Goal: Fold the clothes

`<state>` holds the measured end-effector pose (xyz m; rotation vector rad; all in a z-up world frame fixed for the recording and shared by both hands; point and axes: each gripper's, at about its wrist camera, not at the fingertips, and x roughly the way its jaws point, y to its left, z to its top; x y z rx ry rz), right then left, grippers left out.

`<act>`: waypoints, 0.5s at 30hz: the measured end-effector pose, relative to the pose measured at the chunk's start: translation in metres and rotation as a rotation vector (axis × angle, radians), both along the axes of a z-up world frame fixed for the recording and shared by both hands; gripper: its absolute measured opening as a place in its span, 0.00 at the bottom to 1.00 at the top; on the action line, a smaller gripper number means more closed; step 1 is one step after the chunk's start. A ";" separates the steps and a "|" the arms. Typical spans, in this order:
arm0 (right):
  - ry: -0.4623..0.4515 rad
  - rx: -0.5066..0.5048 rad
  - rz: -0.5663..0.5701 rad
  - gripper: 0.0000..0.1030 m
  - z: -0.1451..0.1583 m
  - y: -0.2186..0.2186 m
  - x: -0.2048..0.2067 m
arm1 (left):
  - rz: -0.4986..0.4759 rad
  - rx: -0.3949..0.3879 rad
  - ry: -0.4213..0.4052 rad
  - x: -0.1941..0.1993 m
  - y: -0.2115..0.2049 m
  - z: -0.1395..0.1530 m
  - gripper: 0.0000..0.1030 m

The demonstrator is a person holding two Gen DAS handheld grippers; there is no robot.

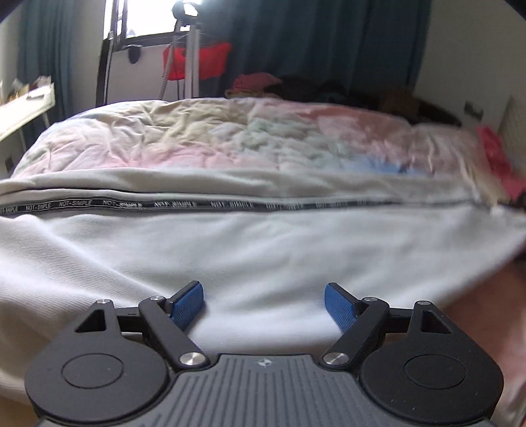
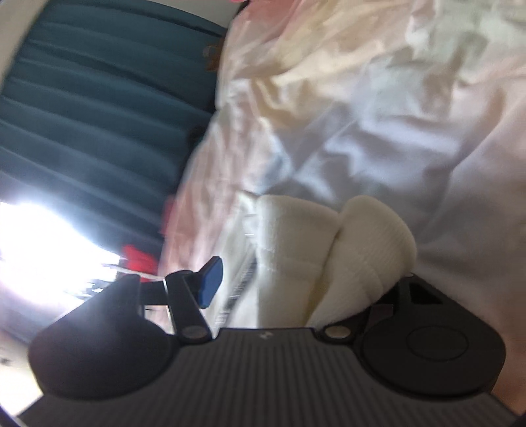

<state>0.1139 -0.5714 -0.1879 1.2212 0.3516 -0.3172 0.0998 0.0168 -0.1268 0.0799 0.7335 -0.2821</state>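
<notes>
Surroundings. Heap of dark and reddish clothes (image 1: 296, 87) at the far edge of the bed, against the teal curtain (image 1: 328, 36). Red fabric item (image 1: 200, 62) hanging behind a metal stand (image 1: 194, 56) near the window (image 1: 144, 16). Pink cloth (image 1: 498, 157) at the bed's right edge. Pale counter (image 1: 26, 105) at far left, carrying blurred items (not identifiable). Nothing lies between the left gripper and the garment.

Surface and room. Bed (image 1: 203, 138) covered with a crumpled pastel quilt in pink, cream and pale blue. White walls; daylight from the window, strongly overexposed in the right wrist view.

Task item. White garment (image 1: 263, 249), spread flat across the near part of the bed. Black tape printed "NOT-SIMPLE" (image 1: 184, 204) runs along it from left to right, so the long axis lies crosswise to the left gripper's line of sight. In the right wrist view a bunched cream-white portion of the fabric (image 2: 328, 249), ribbed at one rounded end, rises just ahead of the gripper body and covers its right finger.

Grippers. Left gripper (image 1: 264, 302): jaws spread wide, blue pads (image 1: 187, 303) resting low over the white fabric, nothing between them. Right gripper (image 2: 279, 289): jaws spread, one blue pad (image 2: 210, 282) visible at left; the fabric sits in the gap (no pinch seen; view heavily blurred and tilted).
</notes>
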 end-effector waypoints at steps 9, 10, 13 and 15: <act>0.159 -0.232 -0.011 0.21 0.023 0.019 0.013 | 0.002 0.019 0.001 -0.001 -0.002 -0.001 0.83; 0.164 -0.273 -0.013 0.16 0.029 0.023 0.015 | 0.001 0.020 0.000 -0.001 -0.002 0.000 0.83; 0.140 -0.419 -0.020 0.13 0.059 0.045 0.017 | -0.001 0.020 -0.003 -0.001 -0.001 0.002 0.84; 0.111 -0.527 -0.008 0.13 0.083 0.067 0.020 | 0.001 0.018 -0.009 -0.001 -0.001 0.003 0.84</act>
